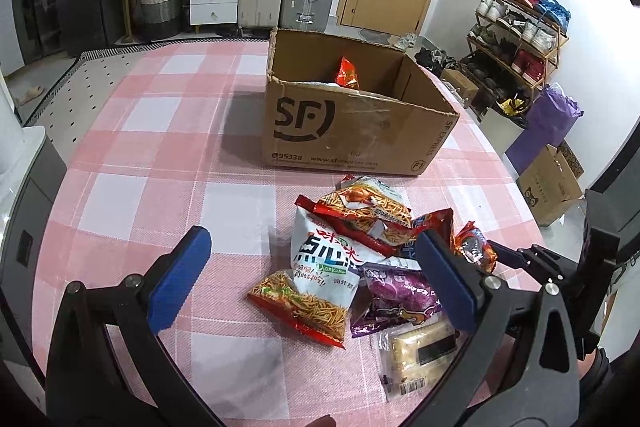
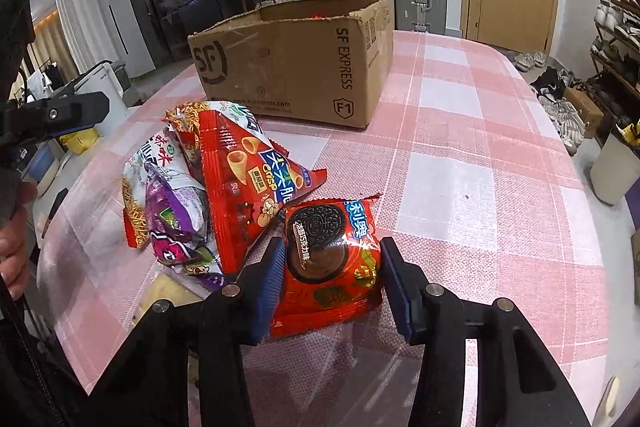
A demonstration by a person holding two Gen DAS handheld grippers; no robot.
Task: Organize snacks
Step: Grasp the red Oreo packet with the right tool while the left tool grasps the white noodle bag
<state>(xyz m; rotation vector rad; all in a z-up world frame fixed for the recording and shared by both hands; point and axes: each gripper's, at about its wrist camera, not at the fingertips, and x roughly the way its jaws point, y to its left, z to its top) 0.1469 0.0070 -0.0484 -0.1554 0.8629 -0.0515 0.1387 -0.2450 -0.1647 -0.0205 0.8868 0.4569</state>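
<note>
On the pink checked tablecloth (image 2: 460,147), the right gripper (image 2: 332,283) has its blue pads pressed against both sides of a red Oreo packet (image 2: 332,267), which lies at the near edge of a heap of snack bags (image 2: 224,187); the left gripper (image 1: 312,279) hangs with its jaws wide apart above that heap, holding nothing. Beyond the heap stands the open cardboard box (image 1: 352,131), a red snack packet (image 1: 348,73) showing inside it.
</note>
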